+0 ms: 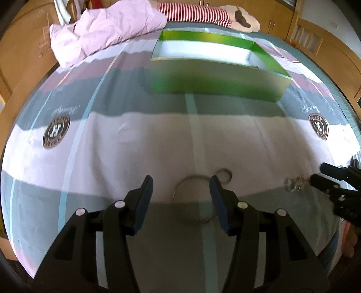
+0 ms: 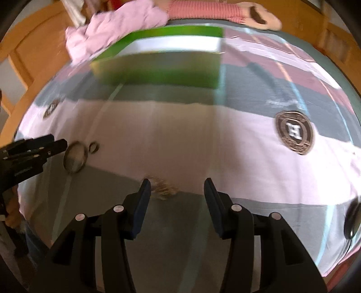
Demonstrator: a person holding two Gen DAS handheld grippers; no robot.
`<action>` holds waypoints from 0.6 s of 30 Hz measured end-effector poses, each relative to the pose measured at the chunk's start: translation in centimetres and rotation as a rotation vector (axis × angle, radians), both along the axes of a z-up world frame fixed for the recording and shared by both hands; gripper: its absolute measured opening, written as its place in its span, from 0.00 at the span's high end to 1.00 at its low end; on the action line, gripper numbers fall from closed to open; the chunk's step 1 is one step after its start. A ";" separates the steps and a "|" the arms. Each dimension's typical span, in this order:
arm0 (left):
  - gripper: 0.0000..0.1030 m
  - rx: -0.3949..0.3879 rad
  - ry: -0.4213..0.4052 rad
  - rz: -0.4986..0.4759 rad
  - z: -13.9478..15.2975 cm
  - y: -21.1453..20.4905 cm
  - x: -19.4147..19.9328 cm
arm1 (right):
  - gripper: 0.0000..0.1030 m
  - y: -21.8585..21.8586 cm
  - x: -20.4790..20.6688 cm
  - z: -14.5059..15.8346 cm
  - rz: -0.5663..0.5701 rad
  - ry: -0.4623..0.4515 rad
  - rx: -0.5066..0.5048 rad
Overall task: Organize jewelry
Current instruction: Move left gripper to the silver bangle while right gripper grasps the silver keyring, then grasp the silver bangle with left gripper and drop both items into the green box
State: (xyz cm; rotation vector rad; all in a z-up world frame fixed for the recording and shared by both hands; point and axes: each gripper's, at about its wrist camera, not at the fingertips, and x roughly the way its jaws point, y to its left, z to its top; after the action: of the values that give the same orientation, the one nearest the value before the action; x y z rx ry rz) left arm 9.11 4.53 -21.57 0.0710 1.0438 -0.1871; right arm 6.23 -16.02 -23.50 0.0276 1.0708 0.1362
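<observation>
The left gripper (image 1: 181,181) hangs over the bed with its jaws parted about halfway and nothing between the pads. Seen through the gap, a large thin bangle (image 1: 194,199) lies flat on the sheet, and a small ring (image 1: 223,175) lies just beyond it, beside the tip of the right-hand finger. Motion blur softens both, so I cannot tell whether the two touch.

The right gripper (image 2: 177,182) is likewise about half open and holds nothing. A small heap of chain jewelry (image 2: 163,188) lies on the sheet between its fingers, close to the left-hand one; whether that finger touches it is not clear.

In the left wrist view the right gripper's tips point at the same heap from the right edge.

Both grippers are over a striped bedsheet (image 1: 135,144) of pink, grey and maroon bands with round printed badges. Farther up the bed stands an open green box (image 1: 216,69) with a white inside, well apart from the jewelry. Behind it lie a crumpled pink cloth (image 1: 106,29) and a stuffed toy in a red-and-white striped top (image 1: 203,13).
</observation>
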 end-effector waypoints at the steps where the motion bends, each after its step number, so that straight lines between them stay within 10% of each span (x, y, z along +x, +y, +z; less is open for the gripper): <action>1: 0.45 0.000 0.003 -0.002 -0.2 0.1 -0.3 | 0.53 0.7 0.1 -0.5 0.016 0.009 -0.008; 5: 0.37 0.000 0.004 -0.039 -0.7 -0.1 -1.6 | 0.86 1.8 0.2 -1.6 0.046 0.043 -0.011; 18: 0.30 0.018 0.055 -0.080 -3.1 -2.5 -0.8 | 0.86 -2.7 -0.5 -1.3 -0.051 0.039 -0.021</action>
State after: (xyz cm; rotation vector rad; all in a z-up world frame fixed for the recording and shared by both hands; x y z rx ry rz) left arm 8.31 2.02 -24.68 0.1251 1.0979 -0.2533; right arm 5.73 -18.69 -24.82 0.0385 1.1098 0.0782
